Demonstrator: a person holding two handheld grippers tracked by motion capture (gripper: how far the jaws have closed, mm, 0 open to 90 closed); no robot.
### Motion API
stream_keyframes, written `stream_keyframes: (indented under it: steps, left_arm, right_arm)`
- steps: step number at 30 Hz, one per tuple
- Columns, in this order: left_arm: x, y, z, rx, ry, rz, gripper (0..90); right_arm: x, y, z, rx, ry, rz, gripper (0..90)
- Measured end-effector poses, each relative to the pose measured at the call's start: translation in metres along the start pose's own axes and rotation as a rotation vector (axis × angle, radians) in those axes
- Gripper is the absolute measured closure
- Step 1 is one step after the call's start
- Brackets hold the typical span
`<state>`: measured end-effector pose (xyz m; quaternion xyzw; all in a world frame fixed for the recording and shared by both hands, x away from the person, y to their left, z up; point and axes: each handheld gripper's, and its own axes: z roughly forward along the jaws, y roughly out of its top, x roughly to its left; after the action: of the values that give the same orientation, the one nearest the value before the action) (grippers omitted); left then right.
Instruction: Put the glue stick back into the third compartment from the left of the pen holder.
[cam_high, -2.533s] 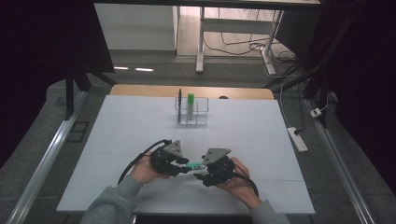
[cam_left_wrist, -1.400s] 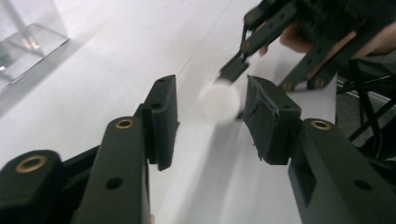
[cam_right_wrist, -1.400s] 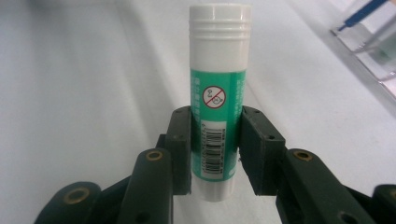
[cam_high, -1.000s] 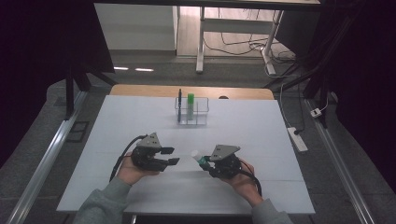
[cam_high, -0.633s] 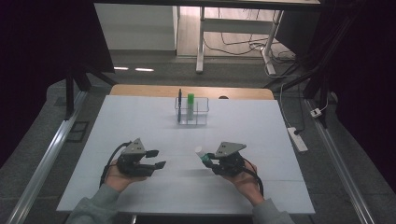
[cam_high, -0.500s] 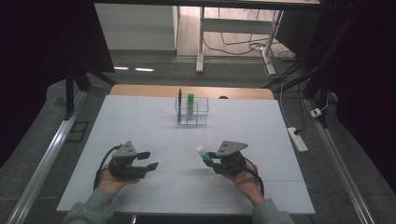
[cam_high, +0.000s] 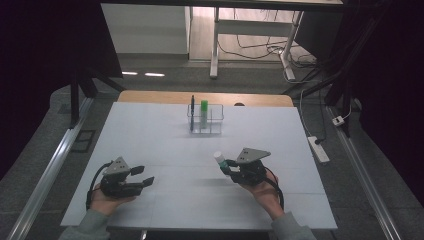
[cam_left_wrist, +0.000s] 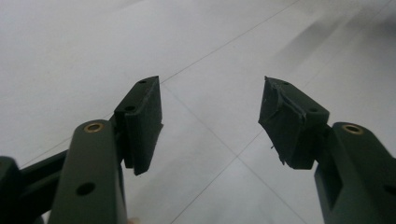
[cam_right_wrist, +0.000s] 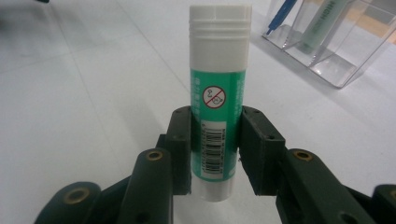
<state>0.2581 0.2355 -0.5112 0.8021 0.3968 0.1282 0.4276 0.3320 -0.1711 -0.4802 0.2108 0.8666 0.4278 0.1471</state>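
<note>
We grip the green, white-capped plastic glue stick (cam_right_wrist: 215, 112) upright between our right gripper (cam_right_wrist: 215, 144) jaws above the white table (cam_high: 165, 145); our left gripper (cam_left_wrist: 210, 121) jaws, just opening, stand wide with nothing between them.

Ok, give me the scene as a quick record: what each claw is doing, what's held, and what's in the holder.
left claw: open, nothing between the pads; jaws have just been opening
right claw: shut on the glue stick
glue stick: green, white cap on, cap end pointing away from the claw
holder: clear, far middle of the table
in holder: a dark pen and a green stick, both upright
claws: apart, near the table's front edge
</note>
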Motion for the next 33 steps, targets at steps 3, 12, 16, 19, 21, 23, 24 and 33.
stream_keyframes:
  steps: [3,12,16,19,21,23,24,33]
  left_arm:
    - [0.002,-0.002,-0.001,0.002,0.006,-0.006,37.8]
    - [0.001,-0.002,0.001,0.015,0.007,0.003,35.6]
    - [0.003,-0.002,0.001,0.016,0.011,-0.007,34.7]
    - [0.004,-0.002,0.002,0.015,0.010,-0.006,34.5]
    - [0.003,-0.001,0.002,0.015,0.010,-0.004,34.5]
    - [0.003,-0.002,0.002,0.017,0.012,-0.005,33.9]
    - [0.003,-0.002,0.002,0.017,0.013,-0.005,33.8]
    - [0.002,-0.001,0.002,0.024,0.007,0.001,33.0]
  right_arm:
    - [-0.003,0.001,-0.001,-0.014,-0.006,0.014,65.5]
    - [-0.020,0.007,-0.006,-0.090,-0.037,0.108,65.5]
    - [-0.025,0.012,-0.006,-0.103,-0.052,0.120,65.5]
    - [-0.031,0.016,-0.005,-0.115,-0.067,0.139,65.5]
    - [-0.035,0.018,-0.003,-0.130,-0.061,0.155,65.5]
    - [-0.039,0.022,0.000,-0.138,-0.061,0.164,65.5]
    - [-0.040,0.023,0.002,-0.147,-0.059,0.168,65.5]
    - [-0.057,0.037,0.012,-0.163,-0.083,0.201,65.5]
